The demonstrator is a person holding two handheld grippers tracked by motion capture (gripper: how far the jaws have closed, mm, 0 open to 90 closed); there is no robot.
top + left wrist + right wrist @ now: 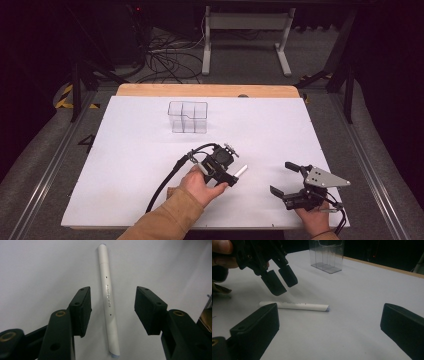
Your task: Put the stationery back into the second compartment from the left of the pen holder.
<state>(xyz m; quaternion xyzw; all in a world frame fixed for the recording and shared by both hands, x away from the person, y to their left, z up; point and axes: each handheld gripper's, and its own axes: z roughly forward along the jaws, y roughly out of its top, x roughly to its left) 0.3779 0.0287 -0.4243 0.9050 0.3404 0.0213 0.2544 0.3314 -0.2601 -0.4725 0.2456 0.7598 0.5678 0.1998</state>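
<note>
A: White surface [150, 165], matte, laid over a wooden tabletop [205, 90] whose pale edge shows along the far side.

B: On the white surface?

A: White cylindrical marker [108, 300], capped, lying flat near the middle of the near half; faint embossed lettering along the barrel, illegible.

B: And farther back?

A: Clear plastic organizer [188, 117] with inner dividers, upright, well apart from the marker.

B: Left gripper [112, 308]?

A: Held in the left hand [197, 184], tan sleeve [165, 220] behind. Poised directly over the marker, jaws wide apart, one on each side of the barrel. In the right gripper view, seen raised above the marker with pads clear of it.

B: Gripping anything?

A: Nothing; gaps visible between both pads and the barrel in the left gripper view.

B: Right gripper [282, 179]?

A: Near the front right of the table, in the right hand [312, 220], grey three-cornered plate on top. Jaws spread wide, empty, pointed toward the marker, which lies near but beyond them in the right gripper view.

B: Marker's lie in the high view?

A: Slanted, one end protruding to the right from under the left gripper.

B: Beyond the table?

A: Grey carpeted floor [350, 150], tangle of black cables [165, 55], white frame legs [245, 37], dark surroundings.
</note>
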